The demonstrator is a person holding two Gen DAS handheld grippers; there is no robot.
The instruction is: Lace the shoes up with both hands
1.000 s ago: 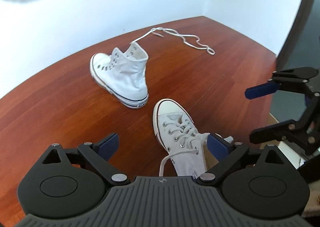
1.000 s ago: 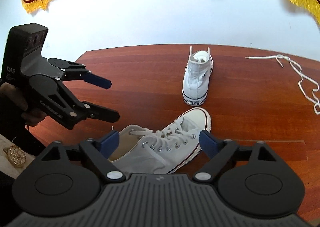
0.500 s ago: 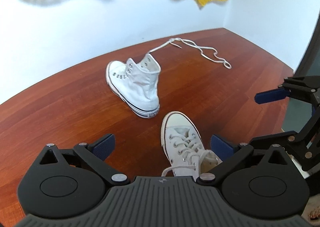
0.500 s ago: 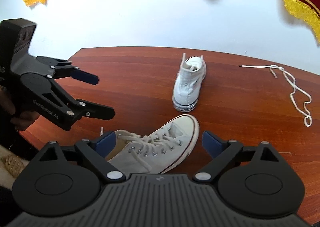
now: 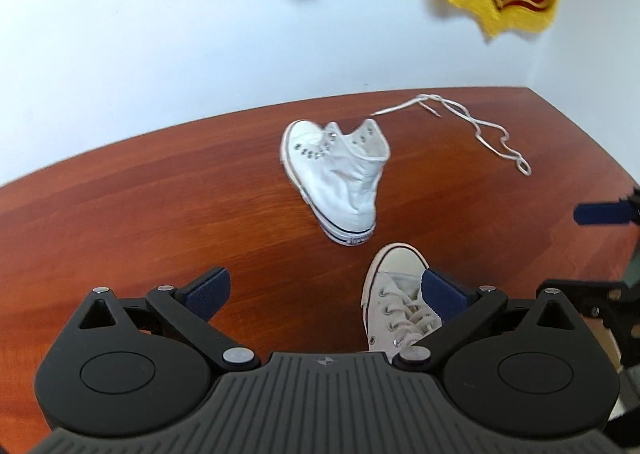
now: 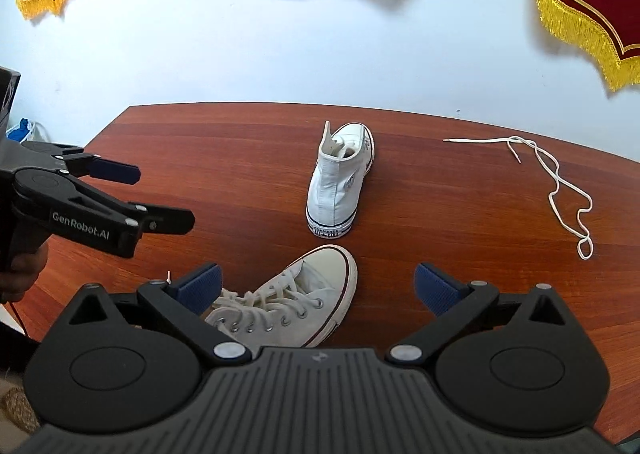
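Both tools agape above laced shoe, touching nothing.

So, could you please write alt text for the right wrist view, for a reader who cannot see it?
Two white high-top shoes sit on a brown wooden table: a laced shoe close to the open right gripper, and an unlaced shoe farther back. A loose white shoelace lies at the right; the open left gripper reaches in from the left.

Your left gripper and right gripper both hang with fingers spread wide, empty, your hand gripping the left one's handle.
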